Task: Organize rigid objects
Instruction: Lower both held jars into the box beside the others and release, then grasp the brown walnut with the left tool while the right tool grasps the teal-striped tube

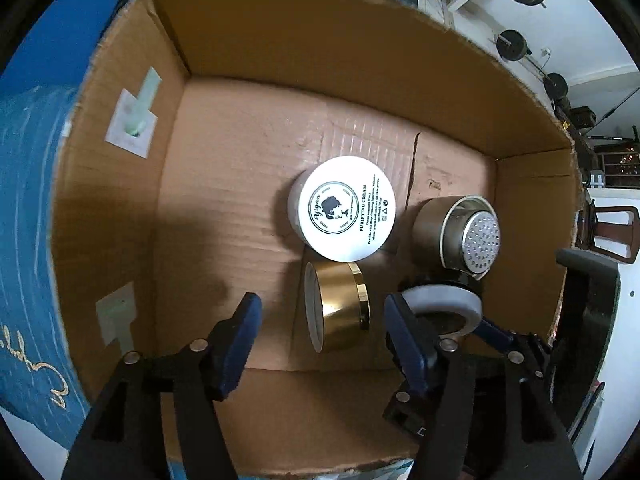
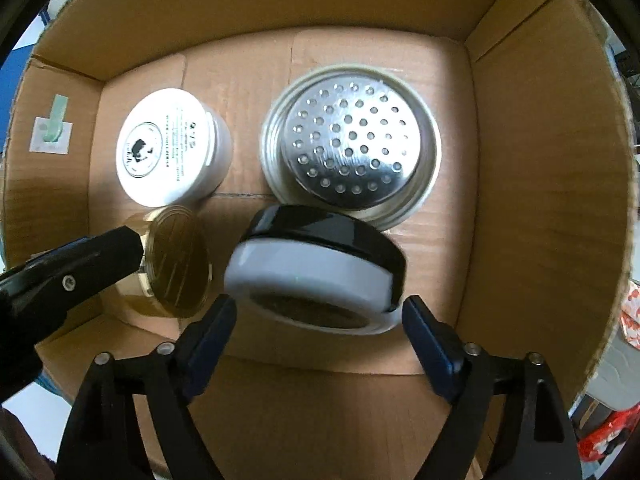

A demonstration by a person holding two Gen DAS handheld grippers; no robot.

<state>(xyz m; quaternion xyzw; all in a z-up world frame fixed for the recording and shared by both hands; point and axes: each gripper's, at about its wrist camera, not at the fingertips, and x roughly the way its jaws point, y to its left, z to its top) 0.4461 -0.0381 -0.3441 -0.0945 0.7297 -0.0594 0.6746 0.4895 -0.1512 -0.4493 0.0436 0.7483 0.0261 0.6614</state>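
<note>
White jar lid (image 1: 346,209) reads "PURIFYING CREAM", brand perhaps "Yiyan" (small print illegible)

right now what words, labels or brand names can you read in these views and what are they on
"Yiyan": script brand inside the round logo on the white jar lid.
"PURIFYING CREAM": beside the logo on the same lid.
Small lines under that heading and under the logo: too small to read.
White writing on the blue cloth outside the cardboard box: cut off, unreadable.
Gold jar, perforated metal strainer, black and white jar: no text visible.

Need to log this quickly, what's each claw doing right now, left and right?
Left claw: open, astride the gold jar, pads clear of it.
Right claw: open around the black-and-white jar, pads apparently off it.
</note>
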